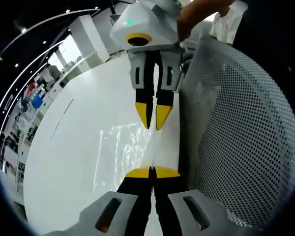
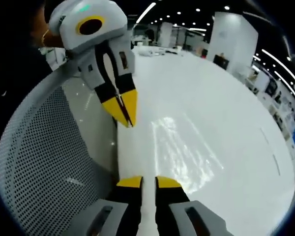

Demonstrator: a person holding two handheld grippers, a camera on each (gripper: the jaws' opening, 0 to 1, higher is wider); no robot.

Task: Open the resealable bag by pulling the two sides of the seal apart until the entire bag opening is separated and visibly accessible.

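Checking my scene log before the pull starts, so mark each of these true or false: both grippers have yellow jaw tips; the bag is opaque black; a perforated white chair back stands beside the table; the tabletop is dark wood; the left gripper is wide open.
1. The left gripper and right gripper have yellow jaw tips. True.
2. The bag is opaque black. False: it is clear, with the table showing through.
3. A perforated white chair back stands beside the table. True.
4. The tabletop is dark wood. False: it is glossy white.
5. The left gripper is wide open. False: its jaws are shut on the bag's edge.
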